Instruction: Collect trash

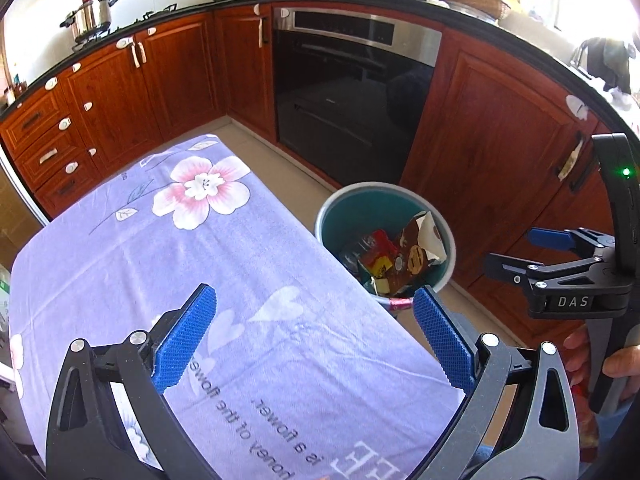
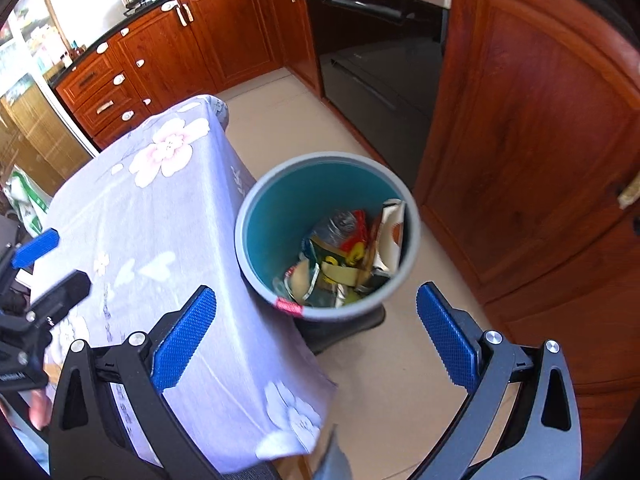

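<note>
**Trash all in the bin, both grippers hanging open over it**

So the backdrop is a run of reddish wood cabinets wrapping round the corner, with a built-in oven set in the middle and a pale tiled floor below. On the stovetop way back there's a steel pot.

Next biggest thing is the table, covered in a lilac cloth with big pink-and-white flowers and some printed text. No trash shows on the part of the top that's in view.

Just beside the table's edge, on the floor, sits the round bin, grey outside and teal inside. The trash is in the bottom of it: a jumble of crumpled wrappers and packets, red, yellow, green, brown and white, some propped up against the bin's wall on the cabinet side.

The right gripper hangs above the bin, jaws spread wide, nothing between the blue pads. The trash lies beyond the tips and well below them, roughly between the two fingers in its own camera.

The left gripper is over the table near the bin-side edge, jaws also wide apart and holding nothing. From there the bin sits just past its right finger.
</note>
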Available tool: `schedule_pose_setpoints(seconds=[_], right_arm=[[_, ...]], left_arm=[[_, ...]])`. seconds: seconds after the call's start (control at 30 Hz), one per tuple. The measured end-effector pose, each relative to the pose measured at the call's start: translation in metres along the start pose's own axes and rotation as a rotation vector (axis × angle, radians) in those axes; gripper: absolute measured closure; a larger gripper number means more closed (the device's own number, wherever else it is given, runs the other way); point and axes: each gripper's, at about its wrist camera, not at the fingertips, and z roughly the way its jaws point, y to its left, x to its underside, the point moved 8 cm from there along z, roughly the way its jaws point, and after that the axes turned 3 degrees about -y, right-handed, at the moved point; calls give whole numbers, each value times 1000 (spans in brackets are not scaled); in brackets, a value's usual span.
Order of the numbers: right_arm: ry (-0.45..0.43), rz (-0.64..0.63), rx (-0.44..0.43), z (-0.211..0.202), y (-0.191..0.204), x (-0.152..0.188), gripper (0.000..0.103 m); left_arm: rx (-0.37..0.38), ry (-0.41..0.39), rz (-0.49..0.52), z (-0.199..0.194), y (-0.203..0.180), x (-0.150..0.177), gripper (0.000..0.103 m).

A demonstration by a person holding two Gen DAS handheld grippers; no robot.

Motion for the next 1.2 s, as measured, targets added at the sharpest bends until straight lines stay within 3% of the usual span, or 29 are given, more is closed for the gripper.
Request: schedule_pose_setpoints(seconds=[0.4, 0.67, 1.2], right_arm=[[-70, -118, 59, -60, -6, 27, 7], [-120, -147, 37, -90, 1, 42, 7], [-63, -151, 34, -73, 1, 61, 7]], left_arm=[[-23, -43, -55, -42, -21, 24, 4], [-53, -48, -52, -62, -26, 32, 4], [-85, -10, -58, -43, -26, 43, 4]])
